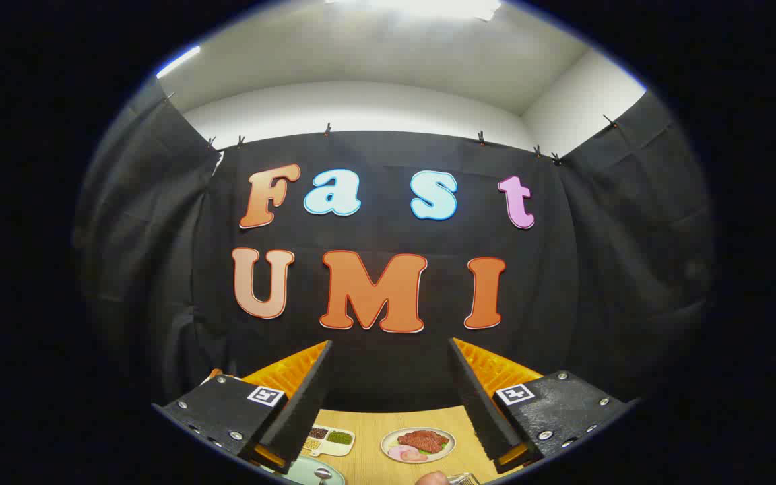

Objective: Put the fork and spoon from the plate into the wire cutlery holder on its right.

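Observation:
My gripper [389,343] is open, its fingers spread wide with nothing between them, and it is raised well above the wooden table [368,461]. Low between the fingers, near the left one, the rim of a pale green plate [304,470] peeks in with the bowl of a metal spoon [322,474] on it. Near the right finger a bit of shiny metal wirework [465,479] shows, which looks like the cutlery holder; most of it is cut off. The fork is hidden.
Farther back on the table stand a white plate of meat and ham slices [418,444] and a small divided tray of beans and greens [327,439]. A rounded pinkish thing [432,479] lies beside the wirework. The black booth wall closes the table's far edge.

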### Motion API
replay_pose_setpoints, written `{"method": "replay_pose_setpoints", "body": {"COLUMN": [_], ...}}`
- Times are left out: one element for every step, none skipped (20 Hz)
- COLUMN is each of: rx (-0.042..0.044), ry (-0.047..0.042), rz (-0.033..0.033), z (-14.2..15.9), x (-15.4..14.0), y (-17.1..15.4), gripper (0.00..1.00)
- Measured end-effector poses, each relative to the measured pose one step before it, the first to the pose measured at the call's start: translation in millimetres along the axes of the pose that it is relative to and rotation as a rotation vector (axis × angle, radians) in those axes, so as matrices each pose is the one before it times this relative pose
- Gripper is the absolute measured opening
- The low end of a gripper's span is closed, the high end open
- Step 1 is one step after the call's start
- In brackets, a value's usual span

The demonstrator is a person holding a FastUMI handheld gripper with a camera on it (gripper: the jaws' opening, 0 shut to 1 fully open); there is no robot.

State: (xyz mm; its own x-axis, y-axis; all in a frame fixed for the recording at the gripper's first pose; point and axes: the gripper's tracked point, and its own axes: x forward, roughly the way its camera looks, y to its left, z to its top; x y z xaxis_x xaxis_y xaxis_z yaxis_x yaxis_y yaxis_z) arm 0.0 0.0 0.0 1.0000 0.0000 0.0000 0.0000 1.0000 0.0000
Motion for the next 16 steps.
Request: {"method": "replay_pose_setpoints", "body": {"rx": [-0.00547, -0.00040, 0.00229, 0.00294, 0.00384, 0.00503, 0.00348, 0.00474, 0.00198, 0.00208, -0.00068, -0.00107, 0.00366, 0.00347, 0.00566, 0.00400], "ry": [-0.00235, -0.00560, -0.00465, -0.00371, -0.00649, -0.00486, -0.00286, -0.00330, -0.00261, -0.00567, -0.00428, -0.00458, -0.00409, -0.00145, 0.00285, 0.00715], "rz": [0.00975, 0.01130, 0.01237, 0.01020, 0.00807, 0.00685, 0.01054, 0.00475, 0.00616, 0.00412, 0.01427, 0.01137, 0.00770, 0.01238, 0.00673, 0.00665], "z": [0.92, 1.51, 2.86, 1.04, 2.73, 1.91, 1.61, 0.01, 0.95, 1.17, 2.92, 0.90, 2.45, 1.64, -1.07, -2.70], "x": [2.21, -2.53, -0.26, 1.09, 0.65, 0.34, 0.45, 2.56, 0.49, -0.60, 0.03, -1.23, -0.32, 0.99, -0.03, 0.44], "y": [2.26, 0.89, 0.98, 0.48, 0.24, 2.15, 2.78, 4.58, 1.87, 0.48, 3.33, 5.21, 3.22, 4.85, 4.85, 3.57], "gripper": [0.98, 0.98, 0.98, 0.98, 0.98, 0.98, 0.98, 0.98, 0.98, 0.98, 0.98, 0.98, 0.98, 0.98, 0.98, 0.98]}}
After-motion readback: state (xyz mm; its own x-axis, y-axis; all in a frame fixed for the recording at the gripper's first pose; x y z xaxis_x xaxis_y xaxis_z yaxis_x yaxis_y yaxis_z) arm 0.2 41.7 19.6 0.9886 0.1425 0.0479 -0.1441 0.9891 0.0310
